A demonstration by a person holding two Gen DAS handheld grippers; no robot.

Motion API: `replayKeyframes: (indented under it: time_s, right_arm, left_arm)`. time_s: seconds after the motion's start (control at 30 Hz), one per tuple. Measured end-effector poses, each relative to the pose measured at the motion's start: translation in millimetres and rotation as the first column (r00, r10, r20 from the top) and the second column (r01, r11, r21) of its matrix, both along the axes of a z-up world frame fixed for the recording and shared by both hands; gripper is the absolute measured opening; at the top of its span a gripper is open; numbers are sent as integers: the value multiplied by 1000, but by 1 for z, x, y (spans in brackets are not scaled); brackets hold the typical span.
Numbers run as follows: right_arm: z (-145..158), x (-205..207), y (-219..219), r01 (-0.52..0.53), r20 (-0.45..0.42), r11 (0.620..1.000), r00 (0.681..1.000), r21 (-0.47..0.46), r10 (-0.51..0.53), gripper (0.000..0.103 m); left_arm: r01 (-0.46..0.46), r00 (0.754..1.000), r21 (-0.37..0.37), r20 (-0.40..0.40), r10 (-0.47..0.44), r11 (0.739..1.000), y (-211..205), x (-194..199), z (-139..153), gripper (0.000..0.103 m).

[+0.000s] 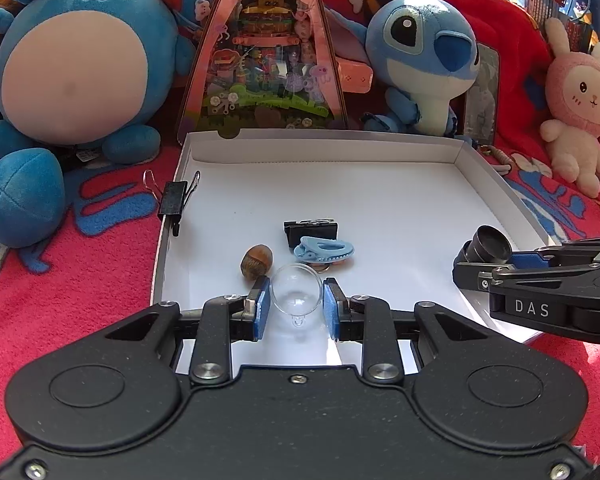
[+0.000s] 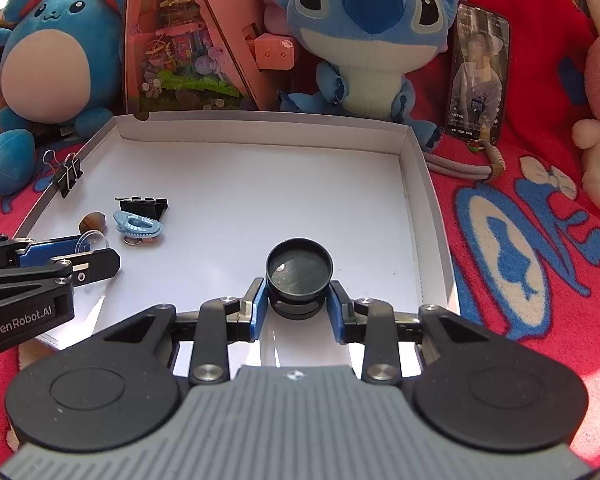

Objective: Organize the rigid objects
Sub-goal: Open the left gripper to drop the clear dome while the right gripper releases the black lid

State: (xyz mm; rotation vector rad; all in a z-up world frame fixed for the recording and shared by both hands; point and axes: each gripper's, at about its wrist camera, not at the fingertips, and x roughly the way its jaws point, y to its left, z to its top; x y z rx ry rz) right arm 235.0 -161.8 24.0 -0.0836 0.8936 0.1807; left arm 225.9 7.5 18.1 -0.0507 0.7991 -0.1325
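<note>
A white shallow box (image 1: 324,148) (image 2: 260,128) lies on a red blanket. My left gripper (image 1: 296,304) is shut on a clear glass dome (image 1: 296,292) over the box's near edge; it also shows in the right wrist view (image 2: 92,240). My right gripper (image 2: 298,304) is shut on a black lens (image 2: 299,270), held over the box's near right; the lens shows in the left wrist view (image 1: 490,245). In the box lie an acorn-like nut (image 1: 256,261), a blue clip (image 1: 323,250) (image 2: 138,225) and a black binder clip (image 1: 310,230) (image 2: 144,205).
Another black binder clip (image 1: 174,198) (image 2: 66,178) is clamped on the box's left rim. Plush toys (image 1: 72,64) (image 1: 420,60), a toy set box (image 1: 260,52), a phone (image 2: 478,72) and a pink rabbit (image 1: 580,100) stand behind and beside the box.
</note>
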Motion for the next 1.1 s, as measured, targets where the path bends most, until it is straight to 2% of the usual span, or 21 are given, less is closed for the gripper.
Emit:
replayKeyframes:
  time_s: [0.17, 0.23, 0.27, 0.3, 0.43, 0.5, 0.6, 1.1]
  right_arm:
    - [0, -1, 0, 1, 3, 1000, 1000, 1, -1, 38]
    - [0, -1, -1, 4, 6, 1000, 1000, 7, -4, 43]
    - [0, -1, -2, 6, 7, 1000, 1000, 10, -6, 44]
    - [0, -1, -2, 7, 9, 1000, 1000, 13, -7, 49]
    - [1, -3, -4, 6, 10, 1000, 1000, 21, -6, 59]
    - [3, -5, -5, 4, 20, 1000, 1000, 17, -4, 65]
    - [8, -9, -9, 4, 36, 1000, 999, 19, -5, 71]
    - [24, -56, -18, -43, 130, 999, 991, 0, 43, 84]
  left_arm:
    - [-3, 1000, -8, 4, 3, 1000, 0, 2, 0, 27]
    - [-8, 1000, -18, 7, 8, 1000, 2, 3, 0, 29]
    - [-7, 1000, -26, 6, 7, 1000, 2, 3, 0, 35]
    - [-8, 1000, -30, 5, 8, 1000, 3, 3, 1, 44]
    - [-2, 1000, -22, 25, 3, 1000, 3, -2, 7, 56]
    - [6, 999, -8, 42, -5, 1000, 3, -7, 10, 66]
    - [12, 998, 10, 60, -13, 1000, 3, -15, 15, 73]
    - [77, 992, 23, 101, -79, 997, 2, -69, 32, 79]
